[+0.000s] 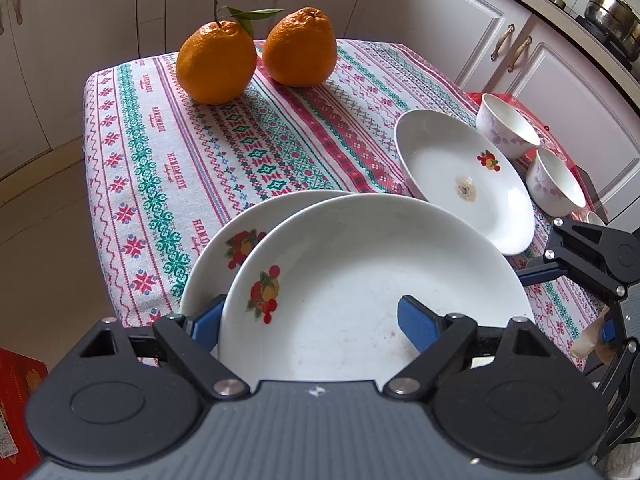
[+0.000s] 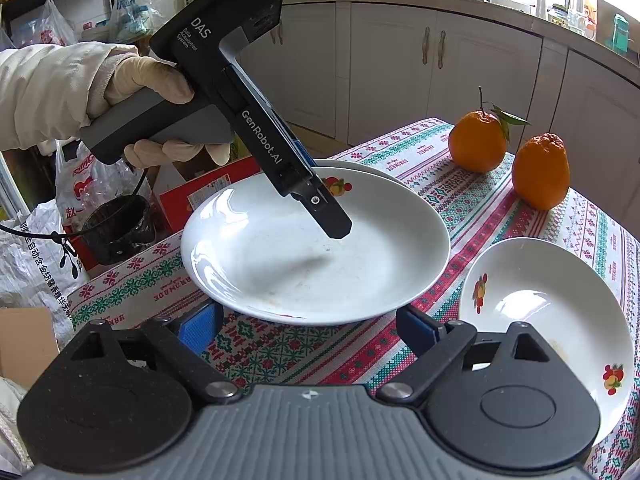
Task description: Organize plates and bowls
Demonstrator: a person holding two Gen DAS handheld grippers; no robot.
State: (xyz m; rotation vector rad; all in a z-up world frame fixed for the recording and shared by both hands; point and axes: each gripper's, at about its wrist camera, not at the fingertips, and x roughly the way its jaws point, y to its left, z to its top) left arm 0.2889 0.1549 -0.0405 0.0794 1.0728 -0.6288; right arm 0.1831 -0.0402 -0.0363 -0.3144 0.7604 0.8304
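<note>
Here, at the left of the left wrist view, the left tool [image 1: 308, 320] has its blue fingers [image 1: 206, 322] spread, one outside the near rim of the top plate [image 1: 360, 280] and one inside it. That plate lies offset on a second plate [image 1: 224, 248] on the cloth-covered desk [image 1: 160, 152], near its front left corner. Two oranges [image 1: 256, 56] stand at the far edge. Further right sits a third plate [image 1: 460, 176] with two bowls [image 1: 532, 156] just beside it. In the right wrist view, the right tool [image 2: 308, 328] is spread wide, gripping nothing, just short of the top plate's rim.
</note>
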